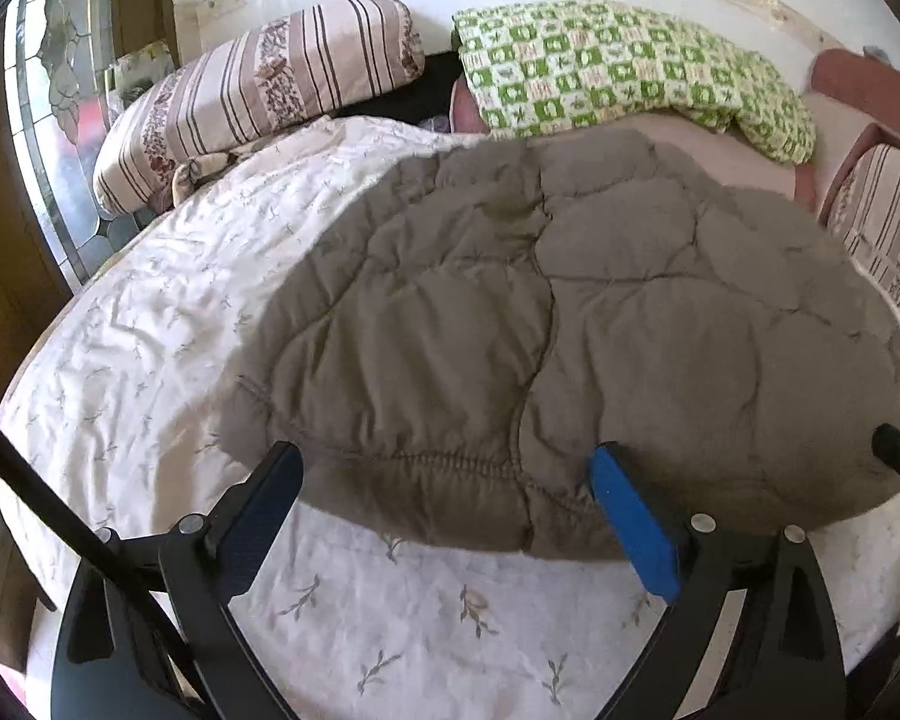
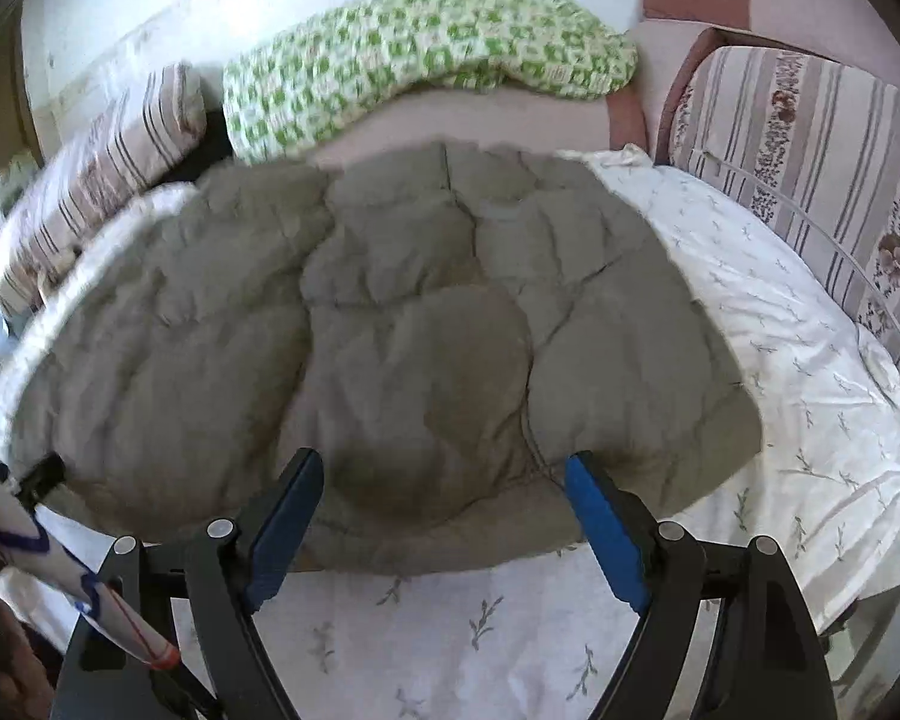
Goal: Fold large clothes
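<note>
A grey-brown quilted garment (image 1: 570, 312) lies spread flat on the white flowered bed sheet (image 1: 150, 324). In the left wrist view my left gripper (image 1: 447, 453) stands open, its fingertips (image 1: 609, 462) just over the garment's near hem, towards its left corner. The pads press on nothing. The right wrist view shows the same garment (image 2: 402, 324) on the sheet (image 2: 780, 324), with my right gripper (image 2: 443, 461) open above the near hem, closer to its right corner. Its blue pads (image 2: 594, 498) hold no cloth. A black tip of the right gripper (image 1: 897, 450) shows at the left view's right edge.
A green-and-white checked blanket (image 1: 618, 66) lies at the far side against the white wall. Striped flowered pillows sit at the far left (image 1: 258, 90) and along the right (image 2: 810, 156). A stained-glass window (image 1: 54, 90) is at the left. Bare sheet (image 2: 480, 630) lies under the grippers.
</note>
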The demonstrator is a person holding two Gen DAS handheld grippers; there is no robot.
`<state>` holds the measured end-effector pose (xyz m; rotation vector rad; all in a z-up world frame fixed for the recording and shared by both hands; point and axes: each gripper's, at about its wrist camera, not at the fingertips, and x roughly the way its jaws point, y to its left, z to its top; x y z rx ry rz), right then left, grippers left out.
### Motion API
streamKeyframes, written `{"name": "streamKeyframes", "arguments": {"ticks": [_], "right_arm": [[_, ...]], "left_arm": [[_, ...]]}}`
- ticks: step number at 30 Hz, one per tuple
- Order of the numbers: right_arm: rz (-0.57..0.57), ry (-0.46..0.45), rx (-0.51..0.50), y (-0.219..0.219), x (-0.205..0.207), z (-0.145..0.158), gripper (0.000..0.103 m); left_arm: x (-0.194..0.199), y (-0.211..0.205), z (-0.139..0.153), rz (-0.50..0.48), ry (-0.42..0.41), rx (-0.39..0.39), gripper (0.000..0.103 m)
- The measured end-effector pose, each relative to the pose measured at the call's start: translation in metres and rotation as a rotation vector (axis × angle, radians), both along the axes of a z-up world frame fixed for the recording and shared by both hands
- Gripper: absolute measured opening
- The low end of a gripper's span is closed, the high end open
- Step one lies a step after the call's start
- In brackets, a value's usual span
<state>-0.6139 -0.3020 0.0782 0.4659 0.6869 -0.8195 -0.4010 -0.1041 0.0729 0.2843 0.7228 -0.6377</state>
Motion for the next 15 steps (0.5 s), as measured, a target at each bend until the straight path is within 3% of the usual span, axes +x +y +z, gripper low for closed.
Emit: {"name": "streamKeyframes", "arguments": {"ticks": [7,13,15], "right_arm": [[-0.015,-0.104,-0.067,0.022,-0.03,0.072,0.087],[0.012,-0.198,-0.208,0.061,-0.061,0.156,0.094],[0.037,-0.235,-0.269,0.083,-0.074,0.185,0.098]], "left_arm": [[-0.031,0.03,0.069,-0.045,-0.085,-0.132,0.096],[-0.069,0.068,0.162,-0.061,-0.215,-0.252,0.097],[-0.079,0.082,0.186,-0.053,-0.248,-0.275,0.101]]}}
